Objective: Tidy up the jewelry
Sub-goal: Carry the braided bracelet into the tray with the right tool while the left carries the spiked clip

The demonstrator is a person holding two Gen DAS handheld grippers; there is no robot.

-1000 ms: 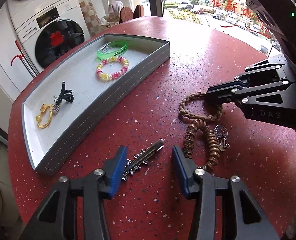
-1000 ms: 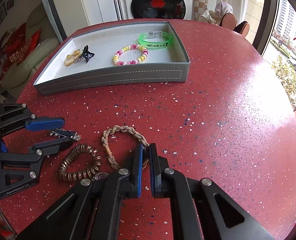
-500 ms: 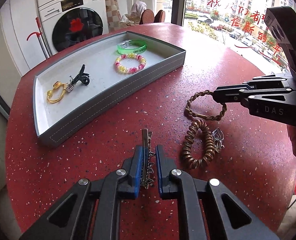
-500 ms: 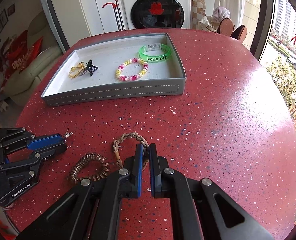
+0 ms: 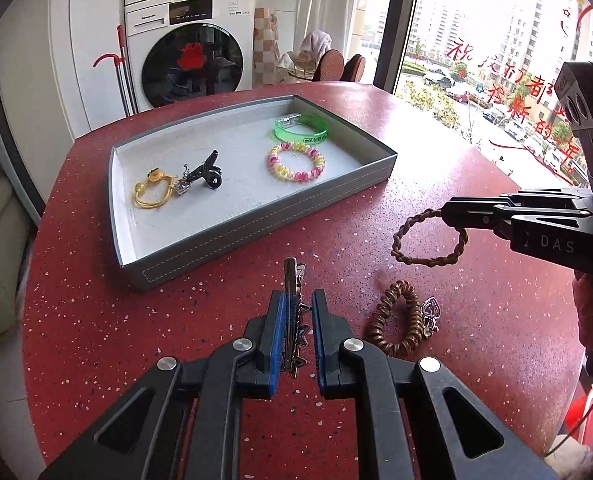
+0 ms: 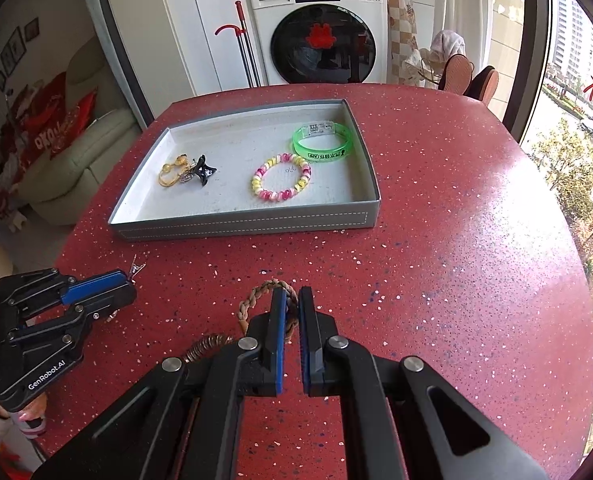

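My left gripper [image 5: 296, 300] is shut on a silver hair clip [image 5: 293, 280] and holds it above the red table, in front of the grey tray [image 5: 256, 236]. My right gripper [image 6: 291, 300] is shut on a braided tan bracelet [image 6: 256, 296] and holds it off the table; the bracelet also shows in the left wrist view [image 5: 428, 240]. A brown coil bracelet [image 5: 396, 320] with a silver charm [image 5: 430, 312] lies on the table between the grippers. The tray [image 6: 248, 226] holds a green band [image 6: 322, 146], a pink-yellow bead bracelet [image 6: 281, 182], a black clip [image 6: 202, 170] and a gold chain [image 6: 170, 172].
The round red table [image 6: 456, 260] drops off on all sides. A washing machine [image 6: 316, 32] and a red-handled mop [image 6: 242, 52] stand behind it. A sofa [image 6: 68, 160] is at the left, a window at the right.
My left gripper closed on the hair clip and lifted it. My right gripper rose with the braided bracelet, which now hangs clear of the table. Both views pulled back and up.
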